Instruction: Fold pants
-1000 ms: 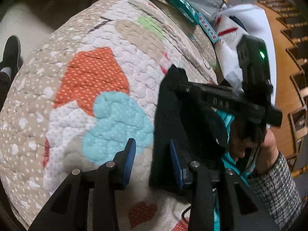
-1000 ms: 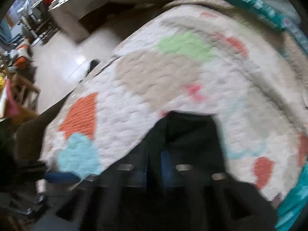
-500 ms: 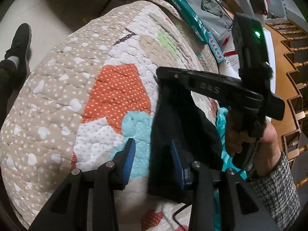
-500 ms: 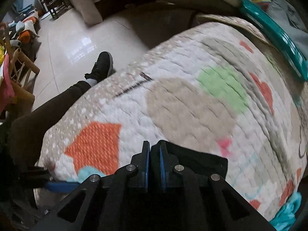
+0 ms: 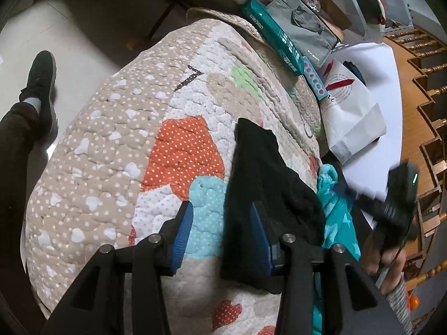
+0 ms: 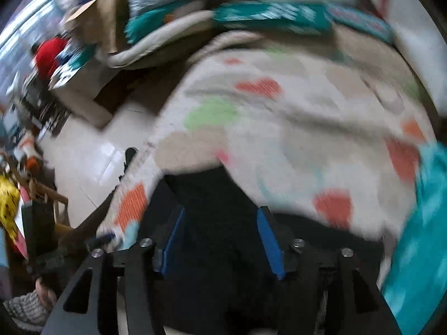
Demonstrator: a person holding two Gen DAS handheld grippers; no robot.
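The black pants [image 5: 265, 184] lie folded in a long strip on the patchwork quilt [image 5: 111, 145]. My left gripper [image 5: 220, 234] hovers over their near left edge and its jaws are opening. That edge lies between the blue pads [image 5: 181, 231] and neither pad presses on it. My right gripper [image 6: 220, 237] is opening too, its pads wide apart above the blurred black pants [image 6: 218, 195], gripping nothing. In the left wrist view the right gripper [image 5: 360, 198] shows as a blur at the right, off the pants, held by a hand [image 5: 382, 254].
A teal towel [image 5: 335, 215] lies against the pants' right side. A teal box [image 5: 279, 36], a grey bag [image 5: 304, 25] and a white paper bag [image 5: 349, 111] line the quilt's far edge. A person's leg and black shoe [image 5: 39, 83] are on the floor at left.
The right gripper let go of the pants' far end, opened wide and drew back to the right. The pants now lie flat. The left gripper widened slightly and shifted a little.
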